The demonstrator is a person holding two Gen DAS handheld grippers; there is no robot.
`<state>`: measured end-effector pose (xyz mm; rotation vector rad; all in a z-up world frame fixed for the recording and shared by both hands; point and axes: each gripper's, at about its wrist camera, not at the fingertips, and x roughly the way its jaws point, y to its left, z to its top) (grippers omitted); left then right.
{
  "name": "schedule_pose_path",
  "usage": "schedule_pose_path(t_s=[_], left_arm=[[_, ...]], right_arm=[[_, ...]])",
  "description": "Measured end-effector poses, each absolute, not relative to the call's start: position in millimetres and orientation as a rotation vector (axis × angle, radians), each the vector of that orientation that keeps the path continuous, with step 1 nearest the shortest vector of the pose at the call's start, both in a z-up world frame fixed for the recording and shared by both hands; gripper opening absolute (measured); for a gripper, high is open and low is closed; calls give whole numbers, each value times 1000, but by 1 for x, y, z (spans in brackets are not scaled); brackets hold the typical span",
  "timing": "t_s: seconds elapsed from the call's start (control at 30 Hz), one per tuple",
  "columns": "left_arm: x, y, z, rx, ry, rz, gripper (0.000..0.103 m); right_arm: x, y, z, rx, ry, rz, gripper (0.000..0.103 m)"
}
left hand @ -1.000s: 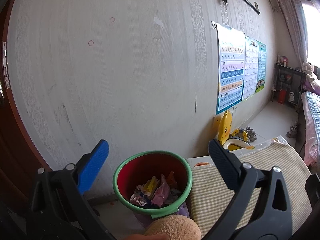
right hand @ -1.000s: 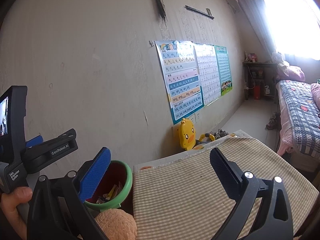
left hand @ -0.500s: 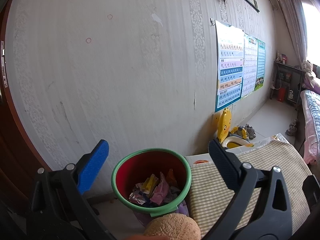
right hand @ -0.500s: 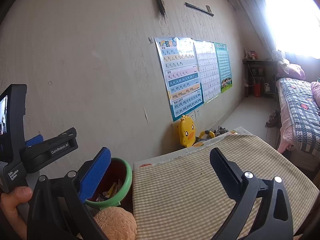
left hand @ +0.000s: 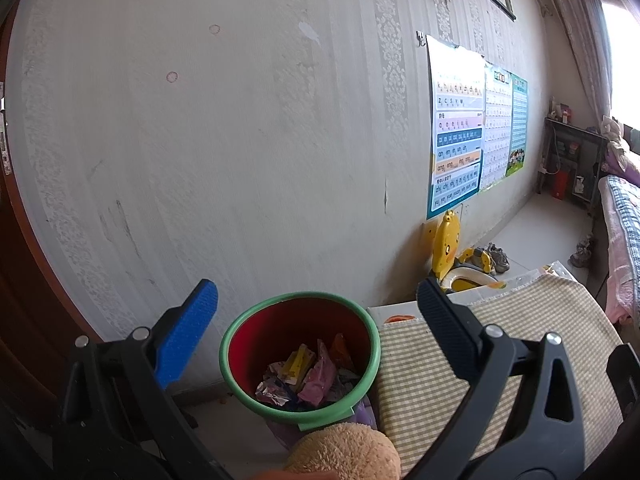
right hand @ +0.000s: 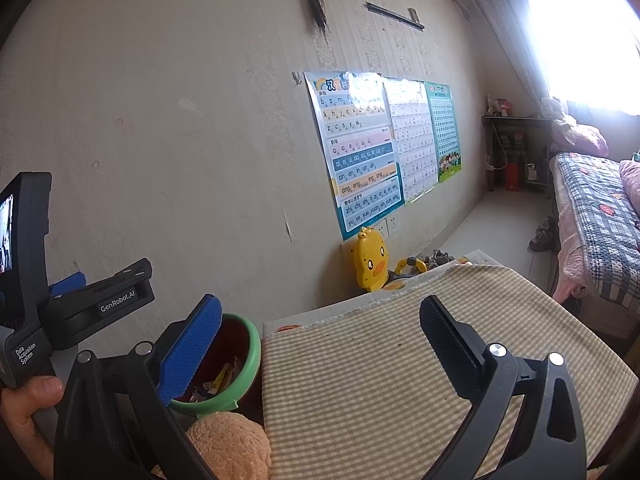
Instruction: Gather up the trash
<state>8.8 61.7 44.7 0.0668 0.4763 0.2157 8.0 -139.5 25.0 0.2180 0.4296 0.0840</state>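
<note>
A red bin with a green rim (left hand: 362, 396) stands on the floor beside the table, close to the wall. Several crumpled wrappers (left hand: 308, 378) lie inside it. My left gripper (left hand: 316, 320) hovers above the bin, open, with nothing between its fingers. In the right wrist view the same bin (right hand: 244, 380) shows at lower left, partly hidden behind the blue finger (right hand: 192, 350). My right gripper (right hand: 320, 334) is open and empty over the checked tablecloth (right hand: 360, 380). The left gripper's body (right hand: 80, 308) and a hand (right hand: 24, 412) holding it appear at the far left.
A tan plush toy (left hand: 344, 456) sits at the bottom edge, just in front of the bin. A yellow duck potty seat (left hand: 448, 244) leans on the wall under the posters (left hand: 456, 128). A bed (right hand: 596, 216) lies at the right. A brown door frame (left hand: 16, 320) stands at left.
Both views have drifted slightly; the bin sits a little lower and more to the left in the left wrist view. Both grippers stay open and empty.
</note>
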Motion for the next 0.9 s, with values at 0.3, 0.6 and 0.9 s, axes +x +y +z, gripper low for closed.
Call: schedule_pose_path(t_s=[0.3, 0.6, 0.9], left_arm=[[10, 60, 42, 67, 485, 206, 98], [16, 57, 34, 73, 512, 189, 98], [35, 53, 7, 72, 601, 122, 98]], right_arm=[[8, -141, 24, 222, 434, 78, 96], [12, -143, 17, 230, 455, 69, 96], [39, -183, -37, 274, 601, -42, 96]])
